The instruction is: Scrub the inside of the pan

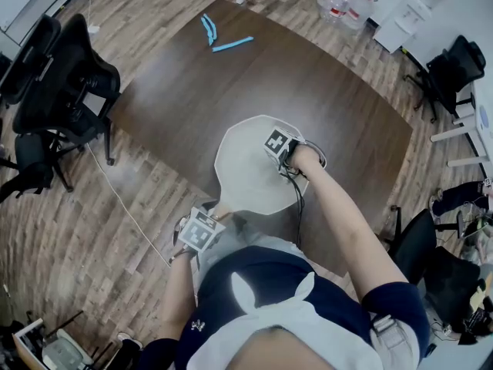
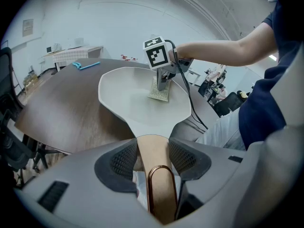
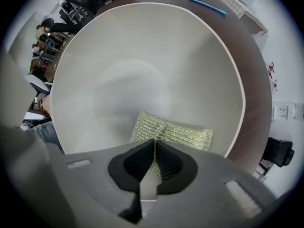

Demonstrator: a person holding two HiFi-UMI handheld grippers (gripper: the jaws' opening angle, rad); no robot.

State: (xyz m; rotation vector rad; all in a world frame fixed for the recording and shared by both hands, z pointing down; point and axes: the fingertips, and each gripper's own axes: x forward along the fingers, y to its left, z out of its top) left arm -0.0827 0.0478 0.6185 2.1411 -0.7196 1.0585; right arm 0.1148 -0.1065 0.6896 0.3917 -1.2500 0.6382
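Dark table under pan, plank floor

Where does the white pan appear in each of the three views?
Head view: pan at the centre, near the table's close edge.
Left gripper view: pan at the centre, handle running down between the jaws.
Right gripper view: pan fills most of the picture, scrub pad inside.
Shared landmark: blue items on the table beyond the pan.
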